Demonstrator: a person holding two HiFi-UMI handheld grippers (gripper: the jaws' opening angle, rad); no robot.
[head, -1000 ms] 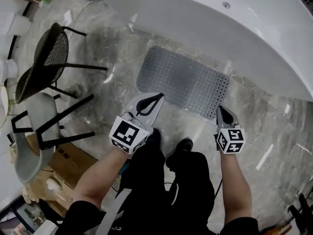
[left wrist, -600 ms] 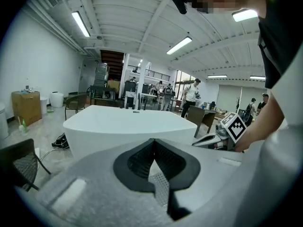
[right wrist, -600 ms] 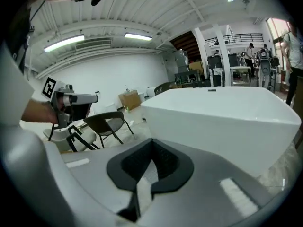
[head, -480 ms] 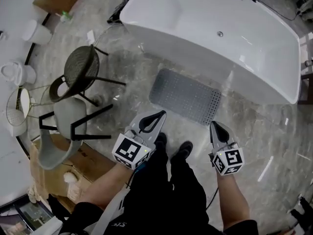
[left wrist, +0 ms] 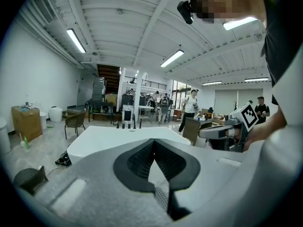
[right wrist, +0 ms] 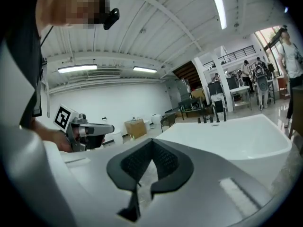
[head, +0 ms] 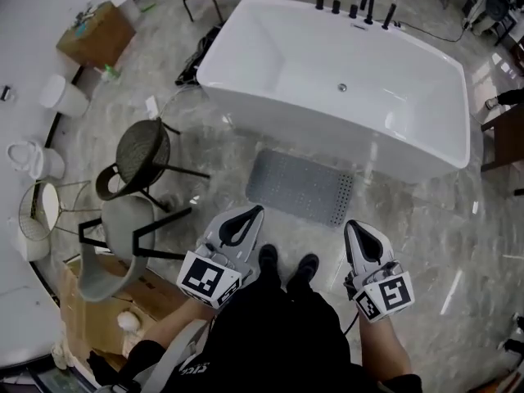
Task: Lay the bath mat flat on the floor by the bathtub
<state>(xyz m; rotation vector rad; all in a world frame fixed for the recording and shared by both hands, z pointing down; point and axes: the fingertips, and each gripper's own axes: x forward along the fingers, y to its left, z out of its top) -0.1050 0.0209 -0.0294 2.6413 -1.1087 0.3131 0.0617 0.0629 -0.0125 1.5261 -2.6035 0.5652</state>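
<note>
Mat (head: 300,187) is seen spread flat on the floor (head: 426,219), just beside the long wall of the bathtub (head: 327,133), so the task is judged done. The left gripper (head: 257,210) and right gripper (head: 354,226) are held near the person's waist, probably because nothing is left to carry. The fingers of each are pressed together with nothing between them. The mat lies well apart from both pairs of fingers, down past the shoes (head: 286,260), between them and the bathtub.

The right tongs (right wrist: 152,141) meet tip to tip, empty, before the white bathtub (right wrist: 236,136).
</note>
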